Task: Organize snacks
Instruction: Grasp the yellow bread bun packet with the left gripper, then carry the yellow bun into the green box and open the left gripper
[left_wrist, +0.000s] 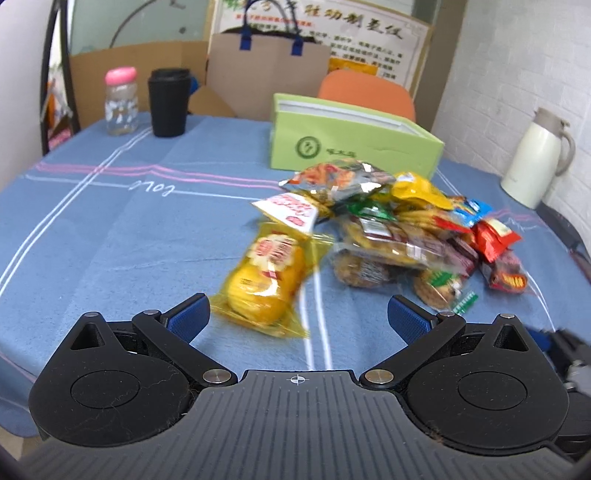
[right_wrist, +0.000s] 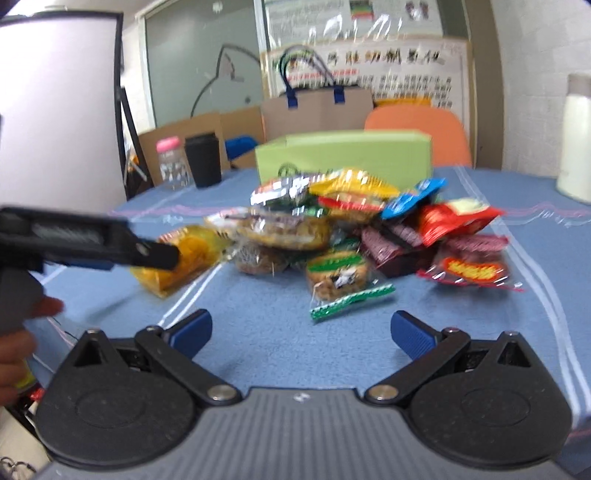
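- Many small snack packets lie in a loose pile (left_wrist: 402, 236) on the blue-clothed worktop (left_wrist: 129, 240), right of centre, just in front of a green box (left_wrist: 354, 144).
- One yellow packet (left_wrist: 264, 282) lies a little apart at the pile's left edge, nearest the left gripper (left_wrist: 298, 314).
- Both sets of fingers are spread wide and carry nothing. The left gripper hovers low, just short of the yellow packet. The right gripper (right_wrist: 301, 330) hovers over bare cloth, near a green-edged biscuit packet (right_wrist: 338, 278).
- Judged by look, the packets are light, soft and crinkly. Their film is probably slippery, and the biscuits and cakes inside would likely crush under a hard squeeze.
- The best hold is probably across a packet's plump middle or on its flat sealed end, with gentle pressure.
- Packets in the pile overlap, so pulling a lower one could drag its neighbours. The outlying ones look easier to take first.
- Open room: the worktop's left half is bare cloth, wide and clear for moving. A black cup (left_wrist: 168, 101) and a pink-capped bottle (left_wrist: 121, 99) stand at the far left, well apart from the pile.
- A white jug (left_wrist: 537, 158) stands at the far right edge, near the wall.
- The worktop's right edge curves close behind the red packets (left_wrist: 498, 254), so a sideways sweep there might push them off.
- The box's open top faces up, and from these views I cannot tell what it holds.
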